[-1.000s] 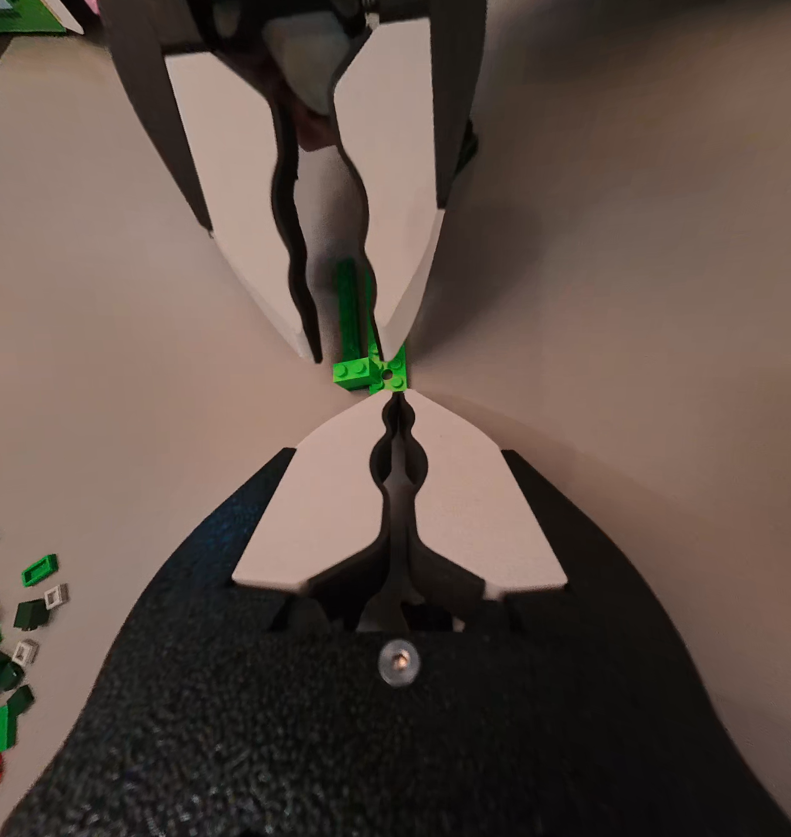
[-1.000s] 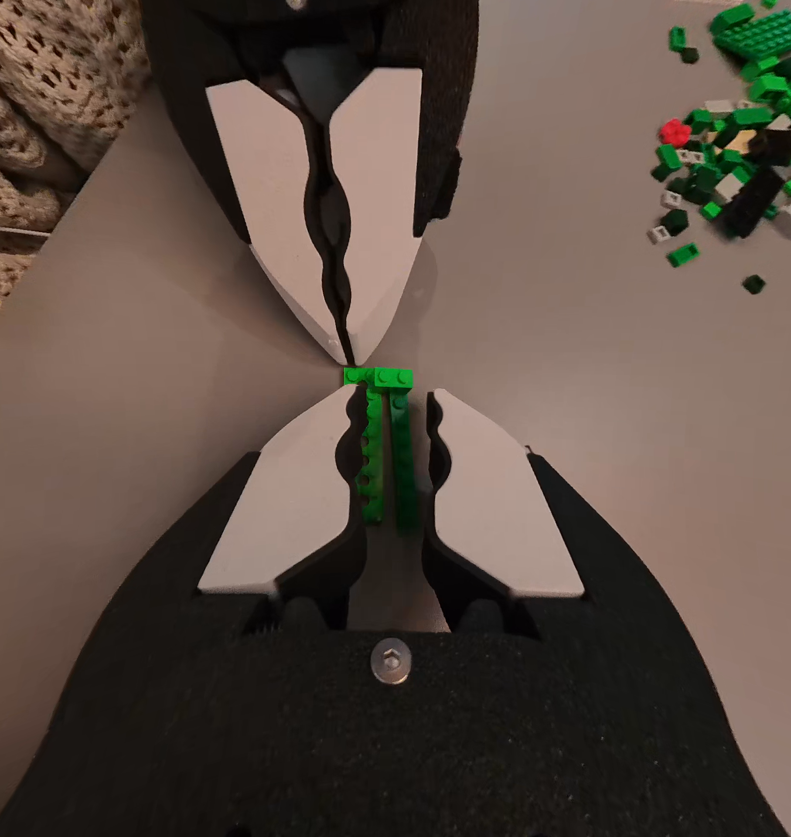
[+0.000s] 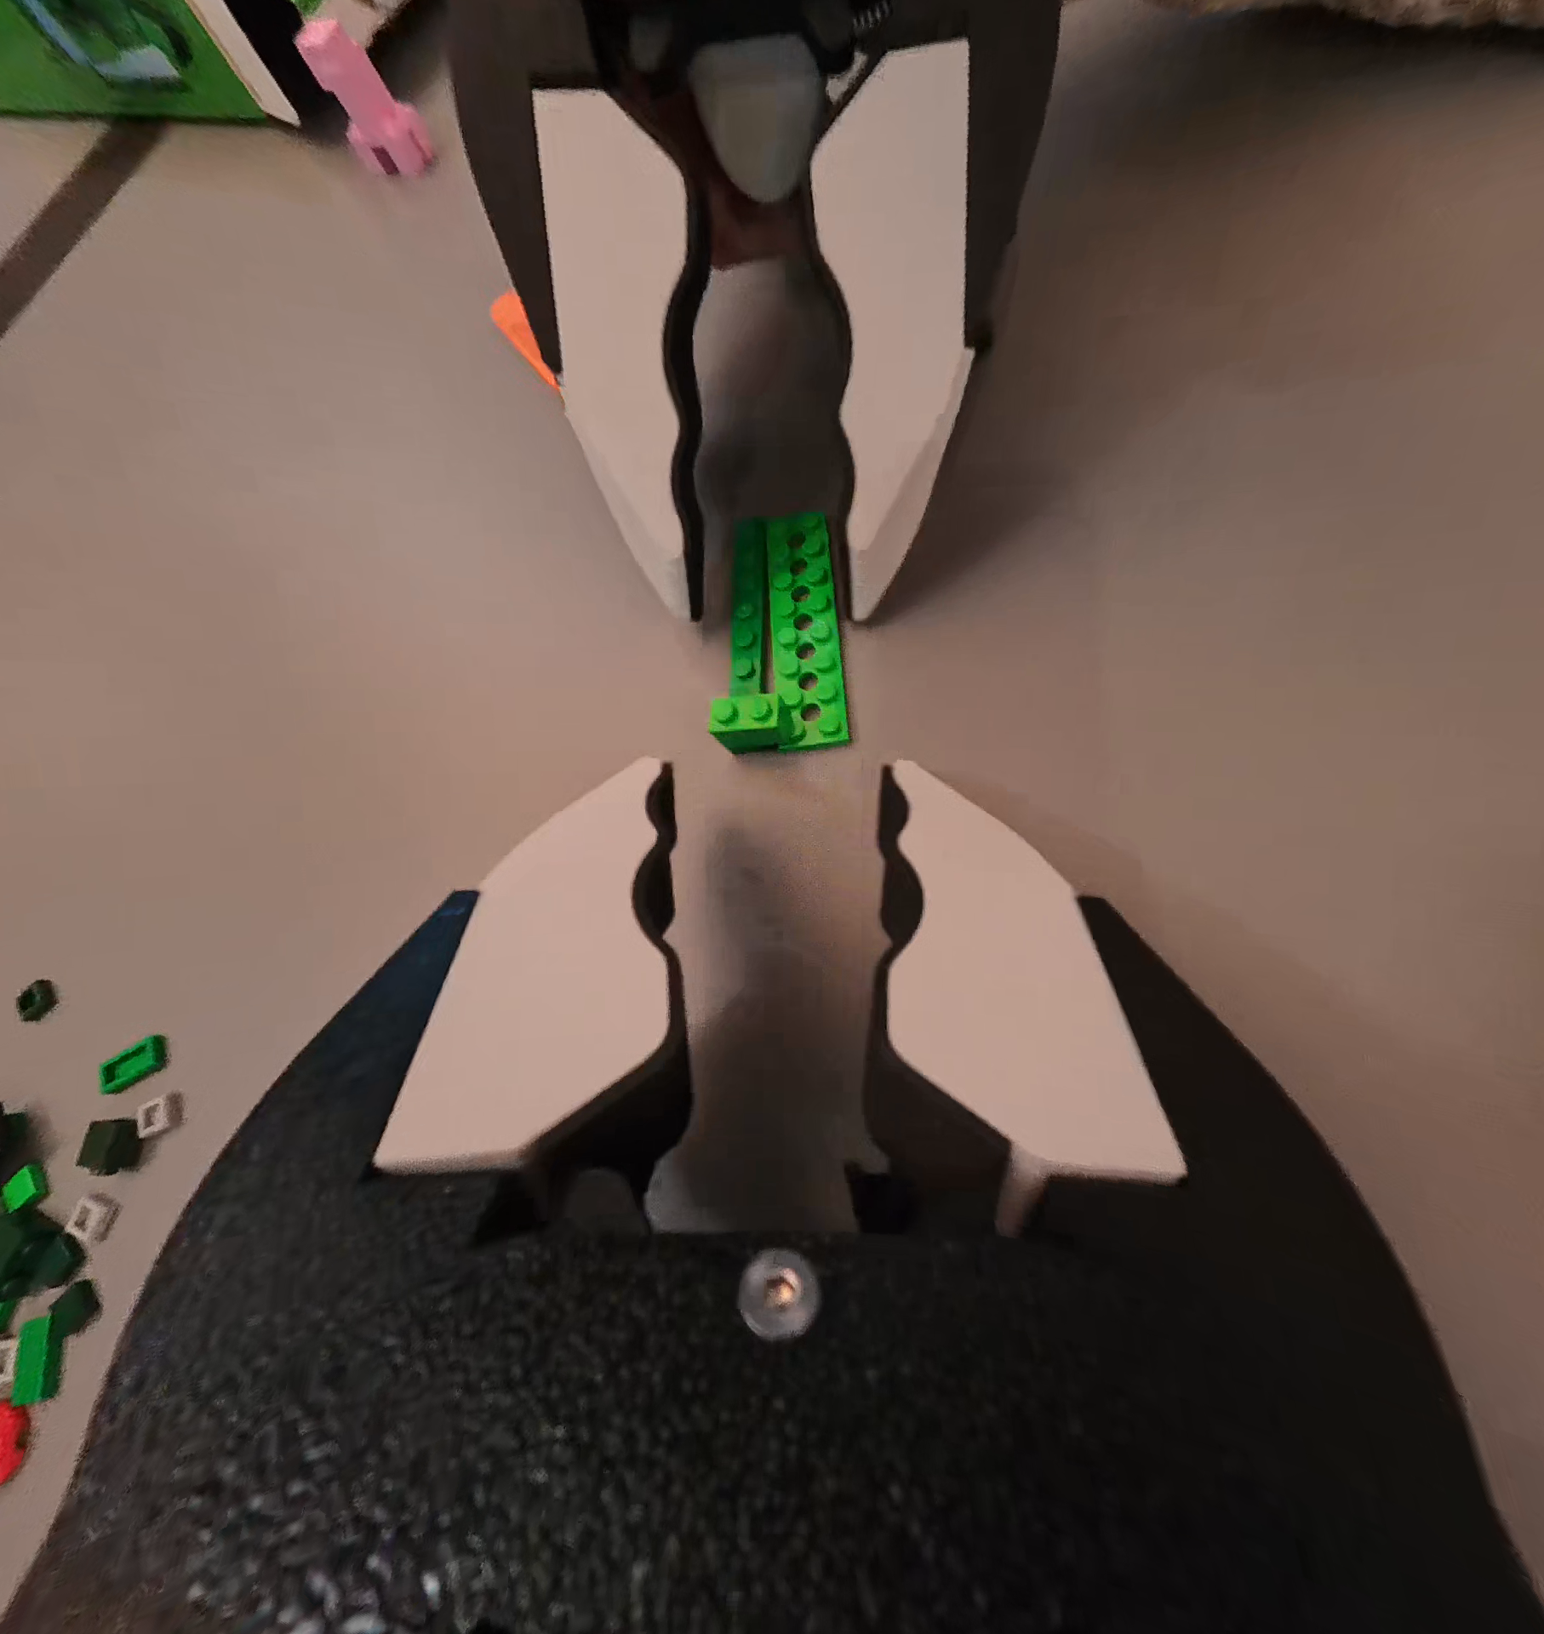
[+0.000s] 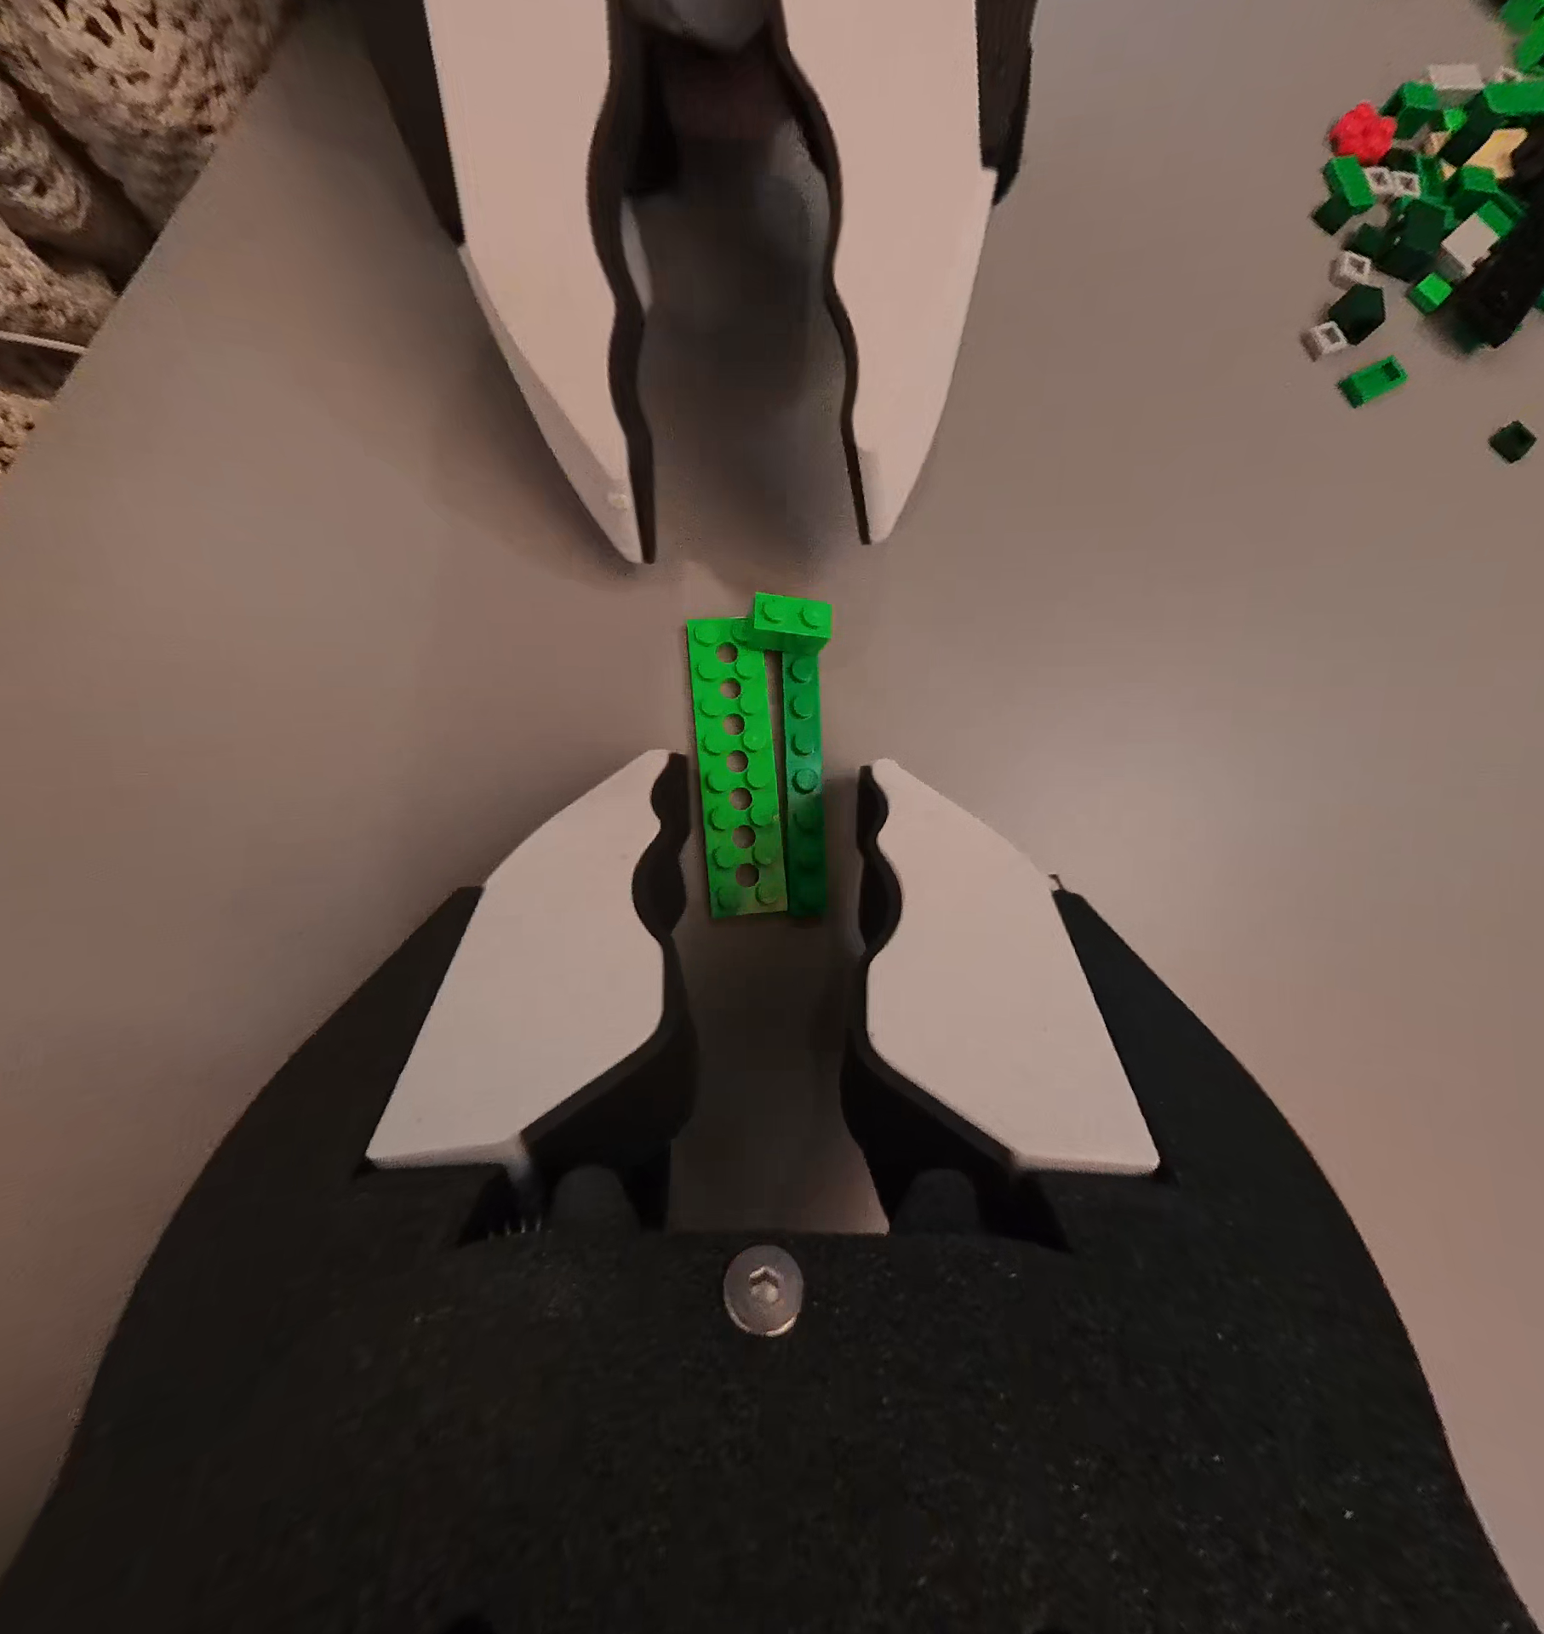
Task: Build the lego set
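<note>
two grippers spread wide around one green assembly

both grippers face each other tip to tip over the grey table (image 4: 220, 707), and each has its jaws parted wide with nothing clamped between them. the left gripper (image 3: 773, 769) has its tips just short of the small brick's end of the assembly, not touching it. the right gripper (image 4: 773, 760) straddles the far half of the assembly, the long pieces lying in the gap between its fingers (whether the left edge of the plate brushes the inner pad is hard to tell).

the green assembly (image 4: 755, 760) lies flat on the table and counts three pieces: one wide holed plate (image 3: 804, 628), one narrow darker strip (image 4: 806, 778) alongside it, and one small two-stud brick (image 3: 745, 721) set across one end.

off to the side of the jaws sits one loose pile of lego pieces (image 4: 1476, 194), mostly green with a few grey and black, and one red piece (image 4: 1361, 131). beyond the right gripper, in the left wrist view, stand one pink figure (image 3: 370, 106) and one green box (image 3: 105, 62).
</note>
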The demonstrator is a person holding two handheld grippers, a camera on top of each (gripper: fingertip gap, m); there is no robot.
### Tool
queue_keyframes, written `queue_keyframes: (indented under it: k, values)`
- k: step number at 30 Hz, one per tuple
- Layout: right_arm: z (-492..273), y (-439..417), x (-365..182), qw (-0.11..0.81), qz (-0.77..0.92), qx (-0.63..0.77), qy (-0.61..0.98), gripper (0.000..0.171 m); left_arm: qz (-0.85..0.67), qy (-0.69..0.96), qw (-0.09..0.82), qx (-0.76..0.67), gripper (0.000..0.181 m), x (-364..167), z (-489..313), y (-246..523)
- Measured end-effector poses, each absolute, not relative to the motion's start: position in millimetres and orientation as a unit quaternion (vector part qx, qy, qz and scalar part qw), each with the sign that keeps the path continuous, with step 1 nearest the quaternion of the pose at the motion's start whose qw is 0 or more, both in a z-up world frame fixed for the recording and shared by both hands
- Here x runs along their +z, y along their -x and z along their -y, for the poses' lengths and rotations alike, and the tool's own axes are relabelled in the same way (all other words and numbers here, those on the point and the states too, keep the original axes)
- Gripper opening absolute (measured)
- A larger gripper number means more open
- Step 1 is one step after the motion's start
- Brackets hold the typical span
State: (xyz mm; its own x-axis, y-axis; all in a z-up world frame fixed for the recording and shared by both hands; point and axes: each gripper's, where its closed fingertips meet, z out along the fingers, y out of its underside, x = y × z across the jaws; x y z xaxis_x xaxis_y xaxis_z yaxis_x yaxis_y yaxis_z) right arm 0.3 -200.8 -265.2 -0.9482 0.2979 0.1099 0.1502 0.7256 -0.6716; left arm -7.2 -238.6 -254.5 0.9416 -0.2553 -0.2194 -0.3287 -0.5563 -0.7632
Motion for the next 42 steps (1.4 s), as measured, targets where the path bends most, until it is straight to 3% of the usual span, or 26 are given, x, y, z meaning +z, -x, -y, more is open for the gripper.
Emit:
queue_keyframes:
  k: [1, 11, 24, 32, 42]
  values:
    - [201, -1, -265, 0.106, 0.923, 0.349, 0.121, 0.032, -0.168, 0.886, 0.431, 0.038, 0.045, -258, 238, 7]
    - [203, -2, -266, 0.104, 0.922, 0.350, 0.127, 0.024, -0.198, 0.887, 0.415, 0.038, 0.048, -260, 229, 7]
    - [204, -3, -267, 0.102, 0.919, 0.358, 0.131, 0.023, -0.213, 0.897, 0.387, 0.024, 0.027, -263, 224, 5]
    - [205, -4, -267, 0.098, 0.916, 0.363, 0.138, 0.023, -0.226, 0.867, 0.443, 0.038, 0.039, -254, 226, -1]
    - [206, -4, -266, 0.089, 0.912, 0.372, 0.148, 0.023, -0.265, 0.854, 0.444, 0.059, 0.026, -255, 233, -13]
